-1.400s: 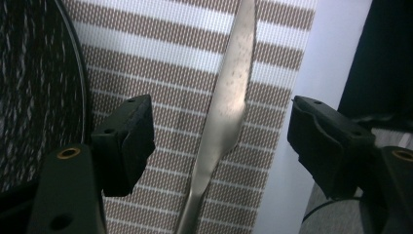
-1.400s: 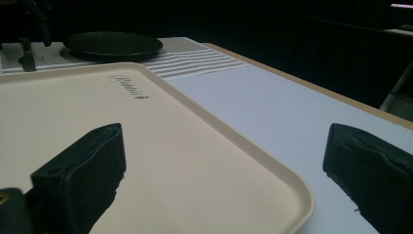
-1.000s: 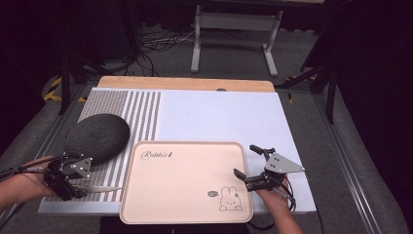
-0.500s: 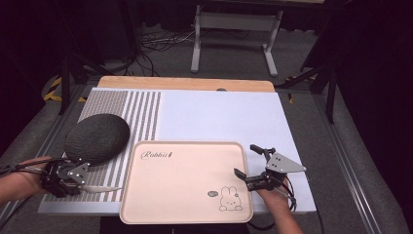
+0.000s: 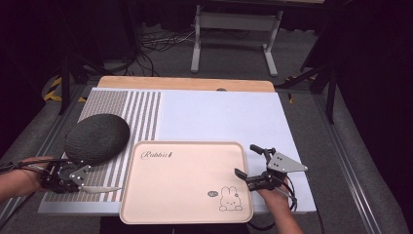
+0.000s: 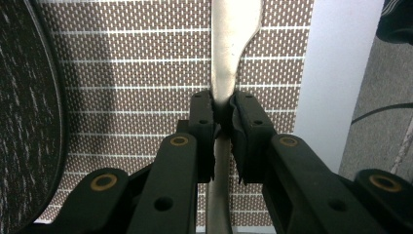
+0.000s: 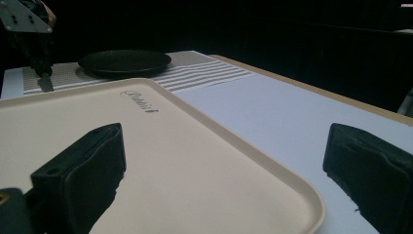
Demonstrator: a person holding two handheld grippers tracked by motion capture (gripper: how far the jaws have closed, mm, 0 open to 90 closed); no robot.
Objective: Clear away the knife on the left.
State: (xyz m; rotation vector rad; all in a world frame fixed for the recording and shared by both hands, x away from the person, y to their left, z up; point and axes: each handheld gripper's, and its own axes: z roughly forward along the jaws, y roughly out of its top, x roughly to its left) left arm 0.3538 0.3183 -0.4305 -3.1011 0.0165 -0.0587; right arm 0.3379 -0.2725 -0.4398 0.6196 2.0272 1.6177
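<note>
Silver metal shows between the black jaws of the left gripper (image 6: 223, 114): they have just been closing and now pinch the narrow handle of a piece of cutlery (image 6: 233, 44), whose wider part runs on ahead of the jaws in the left gripper view; which kind of utensil it is cannot be told. In the high view this cutlery (image 5: 100, 189) lies flat on the striped brown placemat (image 5: 139, 112) at the near left of the table, pointing right toward the tray, with the left gripper (image 5: 73, 176) at its left end and the person's left hand (image 5: 22, 176) behind it. A dark round plate (image 5: 97, 137) sits on the placemat just beyond the gripper.

A beige tray (image 5: 187, 180) with a rabbit drawing and script lettering lies at the near middle, on the white table cover (image 5: 219, 114). The right gripper (image 5: 251, 163) is at the tray's right edge, its jaws wide apart with the tray's rim and corner between them; in the right gripper view the pads (image 7: 83, 165) stand clear of the tray (image 7: 146, 161) and hold nothing.
</note>
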